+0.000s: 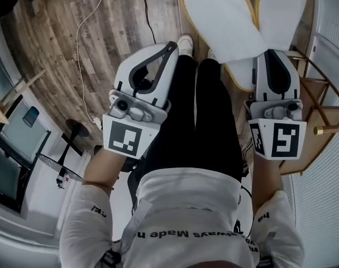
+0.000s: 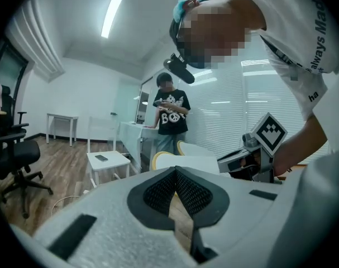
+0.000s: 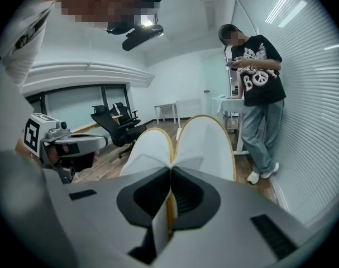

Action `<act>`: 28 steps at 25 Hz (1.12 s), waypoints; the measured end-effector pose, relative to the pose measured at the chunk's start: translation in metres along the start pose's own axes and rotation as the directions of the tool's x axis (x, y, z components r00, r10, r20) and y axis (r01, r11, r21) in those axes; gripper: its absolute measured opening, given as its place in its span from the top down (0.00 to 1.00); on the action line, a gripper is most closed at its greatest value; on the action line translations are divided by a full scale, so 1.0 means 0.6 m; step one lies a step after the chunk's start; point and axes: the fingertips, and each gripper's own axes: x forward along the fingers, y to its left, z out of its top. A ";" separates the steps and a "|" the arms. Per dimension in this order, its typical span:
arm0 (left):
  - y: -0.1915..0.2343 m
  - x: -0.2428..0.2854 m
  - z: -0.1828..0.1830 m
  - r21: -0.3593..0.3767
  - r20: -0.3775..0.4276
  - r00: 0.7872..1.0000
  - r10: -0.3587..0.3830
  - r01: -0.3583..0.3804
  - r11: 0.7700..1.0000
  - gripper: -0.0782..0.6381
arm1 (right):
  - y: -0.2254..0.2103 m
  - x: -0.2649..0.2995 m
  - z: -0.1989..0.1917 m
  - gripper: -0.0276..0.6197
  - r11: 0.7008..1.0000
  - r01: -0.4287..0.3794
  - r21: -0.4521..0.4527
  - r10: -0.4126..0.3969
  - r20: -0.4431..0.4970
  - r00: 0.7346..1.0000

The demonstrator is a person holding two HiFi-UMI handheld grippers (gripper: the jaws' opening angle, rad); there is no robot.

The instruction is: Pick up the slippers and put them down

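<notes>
A pair of white slippers with yellow rims [image 1: 230, 21] sticks out ahead of my right gripper [image 1: 268, 53], soles spread like a V. In the right gripper view the jaws are shut on both slippers [image 3: 205, 141] at one end, at my right gripper [image 3: 170, 172]. My left gripper [image 1: 170, 48] hangs beside the person's black trouser legs, its jaws closed tip to tip with nothing between them. The left gripper view shows its pads [image 2: 161, 191] meeting, with the slippers [image 2: 186, 161] and the right gripper's marker cube beyond.
A wooden rack [image 1: 321, 113] stands close on the right by the blinds. A white cable [image 1: 82, 32] runs over the wood floor. A bystander in a black T-shirt [image 3: 258, 88] stands ahead by a white table. A white stool [image 2: 108, 162] and office chairs [image 3: 116, 124] stand further off.
</notes>
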 end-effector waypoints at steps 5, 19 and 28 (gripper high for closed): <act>0.004 0.020 -0.130 -0.006 -0.006 1.000 -0.022 0.022 1.000 0.88 | -0.012 0.061 -0.132 0.93 1.000 0.013 -0.007 -0.013 -0.016 1.000; 0.022 0.130 -0.525 0.026 -0.082 0.992 -0.096 0.099 0.995 0.88 | -0.067 0.260 -0.490 0.93 0.999 -0.033 -0.016 0.032 -0.075 0.997; 0.064 0.251 -0.777 0.041 -0.136 0.982 -0.130 0.136 0.990 0.88 | -0.135 0.423 -0.725 0.93 0.997 -0.071 -0.025 0.068 -0.134 0.989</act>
